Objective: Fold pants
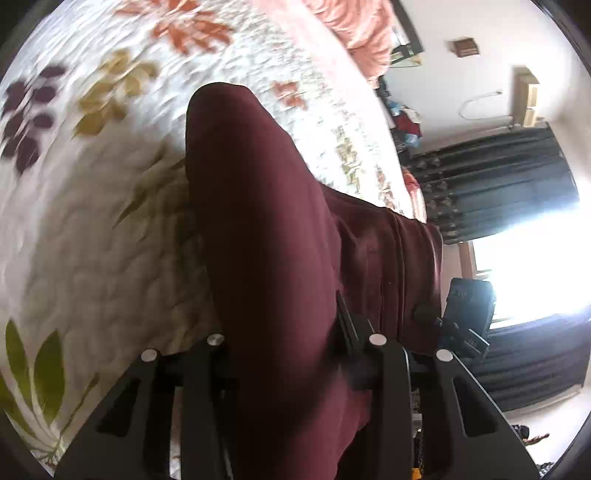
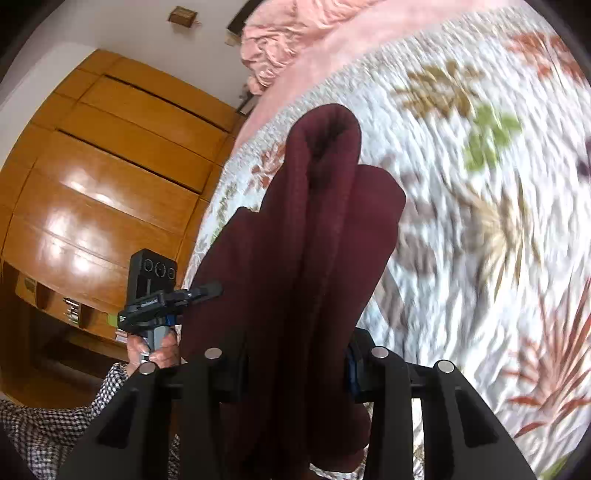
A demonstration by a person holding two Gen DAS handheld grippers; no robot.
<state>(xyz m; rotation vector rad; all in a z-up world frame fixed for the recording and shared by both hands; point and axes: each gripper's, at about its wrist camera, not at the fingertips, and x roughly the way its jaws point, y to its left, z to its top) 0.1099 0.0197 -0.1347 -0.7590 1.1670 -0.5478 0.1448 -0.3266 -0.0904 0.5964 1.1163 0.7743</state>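
— Left wrist view first: what fills it?

— Biggest is the bedspread (image 1: 92,240), white quilting with printed leaves, blurred. Over it runs the pants (image 1: 266,240), maroon cloth bunched into a long roll that comes straight back between my left gripper (image 1: 284,332) fingers. I'm pinching that cloth; it hangs clear of the bed at my end and stretches right toward the other gripper.

— And the right wrist view?

— Same bedspread (image 2: 480,221) on the right, a wooden wardrobe (image 2: 103,177) on the left. The pants (image 2: 314,240) stand up in thick folds between my right gripper (image 2: 295,354) fingers, which are pressed onto them too. Beside the folds, the person's hand (image 2: 155,350), checked sleeve (image 2: 66,417) behind it, holds my left gripper's handle.

— Smallest thing?

— A little brown box (image 2: 182,15) on the wall.
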